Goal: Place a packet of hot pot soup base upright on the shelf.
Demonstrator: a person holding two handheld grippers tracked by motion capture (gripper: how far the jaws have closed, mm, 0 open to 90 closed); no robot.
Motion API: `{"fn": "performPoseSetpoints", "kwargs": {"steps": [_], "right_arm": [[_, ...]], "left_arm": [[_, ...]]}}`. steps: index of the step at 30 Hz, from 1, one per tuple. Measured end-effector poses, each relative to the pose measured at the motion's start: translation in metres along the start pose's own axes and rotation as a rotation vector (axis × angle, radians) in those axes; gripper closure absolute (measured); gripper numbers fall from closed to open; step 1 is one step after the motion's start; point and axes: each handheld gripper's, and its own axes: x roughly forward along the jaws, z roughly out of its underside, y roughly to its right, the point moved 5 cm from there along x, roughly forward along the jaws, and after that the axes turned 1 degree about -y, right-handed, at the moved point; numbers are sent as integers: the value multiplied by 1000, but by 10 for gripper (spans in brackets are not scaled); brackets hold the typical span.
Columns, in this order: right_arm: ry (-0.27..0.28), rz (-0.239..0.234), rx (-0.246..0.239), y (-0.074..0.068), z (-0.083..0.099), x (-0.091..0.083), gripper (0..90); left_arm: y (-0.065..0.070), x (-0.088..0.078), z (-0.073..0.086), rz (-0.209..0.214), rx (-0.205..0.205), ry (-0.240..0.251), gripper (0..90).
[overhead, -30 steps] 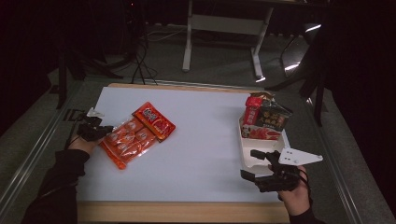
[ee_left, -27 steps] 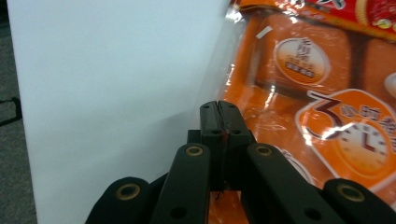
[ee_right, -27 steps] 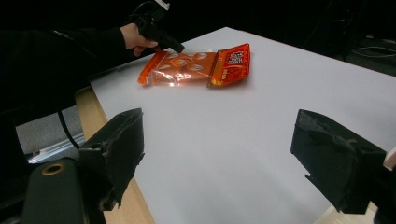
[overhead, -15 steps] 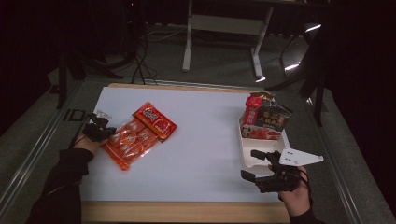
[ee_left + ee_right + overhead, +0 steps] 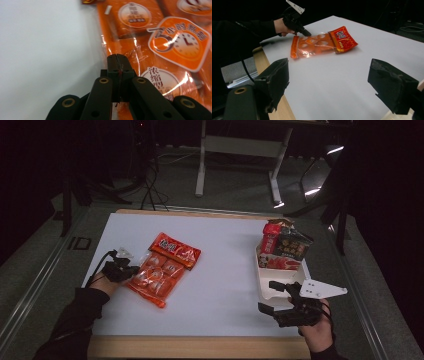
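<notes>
An orange packet (image 5: 162, 270) of wrapped pieces, red at its far end, lies flat on the left of the white table sheet (image 5: 225, 285). My left gripper (image 5: 132, 269) sits at the packet's near left edge. In the left gripper view its jaws (image 5: 119, 58) are pressed together over the clear seam of the packet (image 5: 160, 50), with a thin red sliver between them. My right gripper (image 5: 267, 296) rests low at the front right, open and empty. The right gripper view looks across at the packet (image 5: 322, 43) and the left gripper (image 5: 307, 33).
A white tray (image 5: 270, 290) at the right holds upright snack packs (image 5: 282, 247) at its far end. The table's wooden front edge (image 5: 200, 347) runs along the near side. Beyond the table are a dark floor, cables and a desk frame (image 5: 202, 165).
My left hand has moved to the right, and the orange packet has shifted a little to the right with it. The right gripper has stayed where it was.
</notes>
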Motion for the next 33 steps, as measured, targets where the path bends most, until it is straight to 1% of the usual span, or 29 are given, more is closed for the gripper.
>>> {"fn": "performPoseSetpoints", "kwargs": {"steps": [3,4,7,8,10,12,14,15,17,20,22,23,24,27,28,29,30,32,33], "right_arm": [[-1,0,0,0,0,0,171],[-2,-1,-2,0,0,1,171],[-3,-3,-2,-1,0,1,171],[-4,-1,-3,-1,0,1,171],[-1,-5,2,-1,0,0,171],[-1,-2,-2,-1,0,0,171],[0,-6,0,0,0,0,171],[-2,-4,-1,0,0,1,171],[-2,-7,1,0,1,1,171],[-3,-7,2,1,1,2,171],[-5,-6,0,1,1,2,171],[-5,-7,1,1,1,2,171],[-3,-9,2,1,1,2,171],[-4,-9,2,1,1,2,171],[-4,-10,3,1,1,2,171],[-6,-10,5,1,2,2,171],[-6,-9,5,1,2,2,171],[-8,-10,5,1,2,2,171],[-7,-10,6,1,2,2,171]], "left_arm": [[11,1,-2,22,19,-11,900],[14,2,-3,33,18,-12,900],[20,2,-5,40,38,-25,900],[19,1,-6,40,40,-30,900],[17,1,-8,51,24,-21,900],[12,3,-11,29,17,-21,900],[7,5,-16,16,2,-6,900],[5,6,-18,18,-10,3,900],[0,7,-24,4,-25,16,900],[-6,9,-31,-2,-46,33,900],[-8,12,-35,-10,-49,41,900],[-9,14,-37,-10,-52,37,900],[-10,16,-38,-24,-47,28,900],[-10,23,-40,-23,-43,14,900],[-9,26,-41,-11,-43,6,900],[-8,29,-41,-14,-36,0,900],[-7,31,-42,-18,-32,0,900],[-4,34,-45,-3,-44,4,900],[-1,35,-46,-6,-35,0,900]]}}
